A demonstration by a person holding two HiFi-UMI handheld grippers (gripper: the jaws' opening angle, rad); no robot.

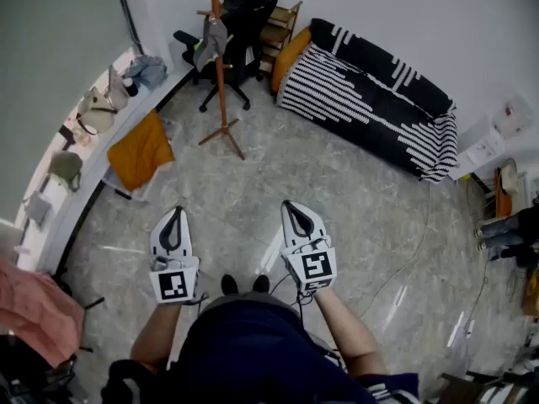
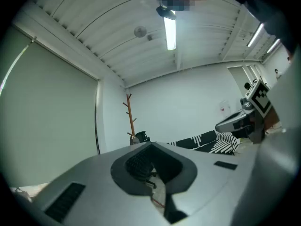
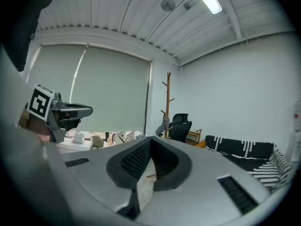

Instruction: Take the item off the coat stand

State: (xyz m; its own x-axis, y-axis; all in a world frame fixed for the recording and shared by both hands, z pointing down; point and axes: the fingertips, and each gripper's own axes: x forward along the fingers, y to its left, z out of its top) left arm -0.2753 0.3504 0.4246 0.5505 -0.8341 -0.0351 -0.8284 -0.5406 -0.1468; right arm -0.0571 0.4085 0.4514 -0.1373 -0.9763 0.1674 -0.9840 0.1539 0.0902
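A wooden coat stand (image 1: 221,66) rises from the stone floor far ahead of me, with a grey item (image 1: 210,40) hanging from a peg near its top. In the head view my left gripper (image 1: 175,213) and right gripper (image 1: 290,205) are held side by side low in front of my body, well short of the stand. Both are shut, tips together, with nothing between them. The right gripper view shows the coat stand (image 3: 168,102) and the grey item (image 3: 163,125) beyond the right gripper (image 3: 150,140). In the left gripper view the coat stand (image 2: 130,119) is small and distant past the left gripper (image 2: 153,146).
A black office chair (image 1: 242,23) and a small wooden shelf (image 1: 280,25) stand behind the coat stand. To the right is a black-and-white striped sofa (image 1: 370,91) with an orange cushion (image 1: 290,53). Along the left runs a white ledge (image 1: 59,213) with several bags and an orange cloth (image 1: 141,150).
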